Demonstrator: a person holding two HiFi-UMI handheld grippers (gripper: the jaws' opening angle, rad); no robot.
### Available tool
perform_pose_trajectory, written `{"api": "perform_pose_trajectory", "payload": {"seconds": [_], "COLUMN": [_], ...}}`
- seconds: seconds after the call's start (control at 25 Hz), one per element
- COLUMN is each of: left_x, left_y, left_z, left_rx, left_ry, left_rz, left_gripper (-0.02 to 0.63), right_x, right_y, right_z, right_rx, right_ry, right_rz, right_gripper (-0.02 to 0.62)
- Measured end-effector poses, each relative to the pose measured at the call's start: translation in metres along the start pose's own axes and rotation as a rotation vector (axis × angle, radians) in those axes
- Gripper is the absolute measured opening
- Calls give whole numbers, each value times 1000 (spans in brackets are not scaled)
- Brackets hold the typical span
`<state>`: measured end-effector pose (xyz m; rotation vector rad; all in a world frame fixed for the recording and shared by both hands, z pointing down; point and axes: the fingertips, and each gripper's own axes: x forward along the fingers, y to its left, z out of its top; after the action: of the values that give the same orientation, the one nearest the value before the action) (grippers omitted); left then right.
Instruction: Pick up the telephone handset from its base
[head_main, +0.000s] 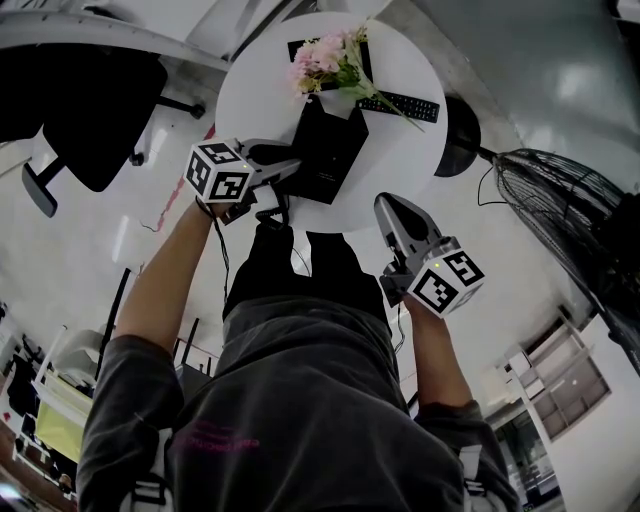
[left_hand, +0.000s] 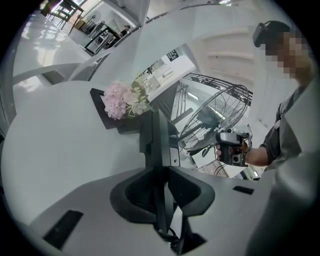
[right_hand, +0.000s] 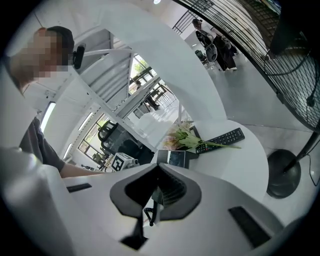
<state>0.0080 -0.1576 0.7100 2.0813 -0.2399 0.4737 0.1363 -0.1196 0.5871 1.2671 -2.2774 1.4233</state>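
Handset, slim matte-black bar, clamped in left claw; right claw closed, empty.

Pink flowers, remote, fan

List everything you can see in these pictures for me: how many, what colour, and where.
table: one, white, round, centre of the head view
telephone: one, black, at the table's near edge
handset: one, black, between the left gripper's jaws
flowers: one bunch, pink with green stems, on the table behind the telephone
flat thing: one, black, under the flowers; unidentifiable
remote control: one, black, on the table right of the flowers
fan: one, black, on the floor right of the table
office chair: one, black, left of the table
left gripper: one, grey, closed on the handset
right gripper: one, grey, shut and empty, off the table's near edge
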Motion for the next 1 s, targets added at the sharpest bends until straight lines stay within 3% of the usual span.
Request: {"api": "perform_pose_trajectory", "payload": {"seconds": [0.76, 1.0], "left_x": [-11, -14], "left_y": [-8, -7], "left_z": [-2, -5], "left_rx": [-52, -20], "left_ry": [-87, -106], "left_rz": [-13, 40], "left_gripper": [84, 83], "right_x": [-7, -7], "right_y": [9, 13], "right_z": [-9, -15], "right_rx": [-17, -16], "right_ry": [0, 2], "right_rz": [-6, -4], "right_gripper": [20, 20]}}
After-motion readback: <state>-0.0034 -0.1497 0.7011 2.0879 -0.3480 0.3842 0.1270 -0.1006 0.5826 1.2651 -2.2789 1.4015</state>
